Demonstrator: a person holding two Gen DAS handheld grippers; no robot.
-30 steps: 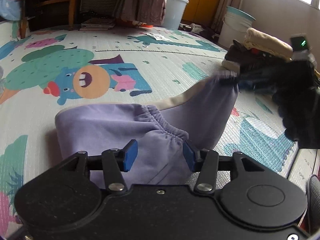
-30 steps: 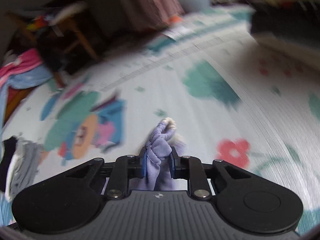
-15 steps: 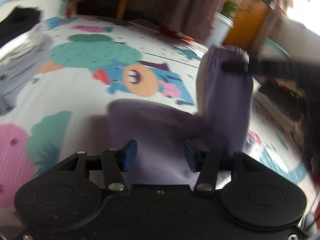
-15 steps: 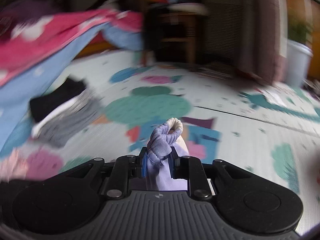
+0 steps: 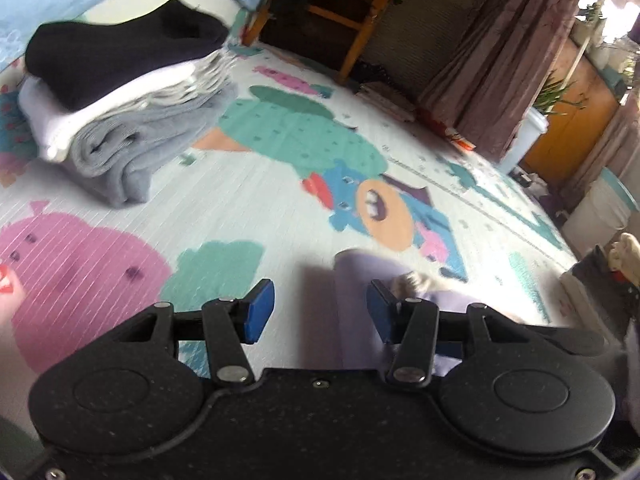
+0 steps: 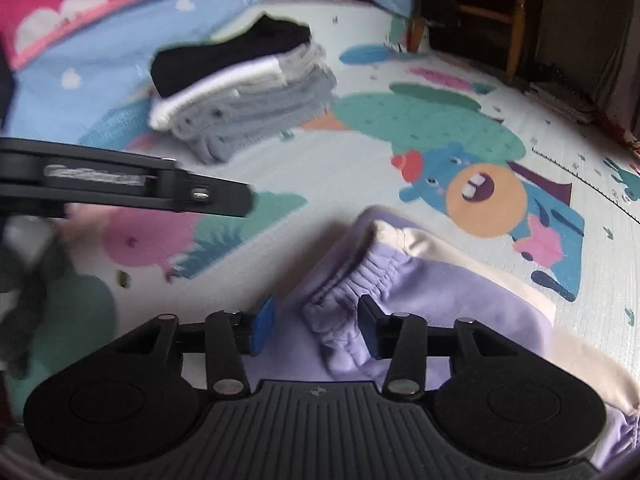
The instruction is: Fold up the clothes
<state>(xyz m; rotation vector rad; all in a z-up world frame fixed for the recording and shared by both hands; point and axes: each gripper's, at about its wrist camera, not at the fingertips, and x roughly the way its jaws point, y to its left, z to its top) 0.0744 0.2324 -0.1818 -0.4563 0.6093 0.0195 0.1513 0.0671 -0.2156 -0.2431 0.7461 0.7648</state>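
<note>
Carried across the play mat (image 6: 280, 208) since a second ago, the lavender sweatpants (image 6: 440, 300) now lie folded near a stack of folded clothes (image 6: 248, 104). The right tongs (image 6: 316, 328) are opening, elastic waistband (image 6: 360, 276) loose between them; the left tongs (image 5: 320, 312) stand apart, empty.

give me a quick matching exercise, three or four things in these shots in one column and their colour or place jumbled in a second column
Column A
1. top garment of the folded stack
2. elastic-waist garment
3. left gripper
4. chair

Column B
a. wooden, at the far edge of the mat
b. lilac, under the right gripper, whose jaws are opening
c. black
d. open, nothing held

Pairs: 1-c, 2-b, 3-d, 4-a
</note>
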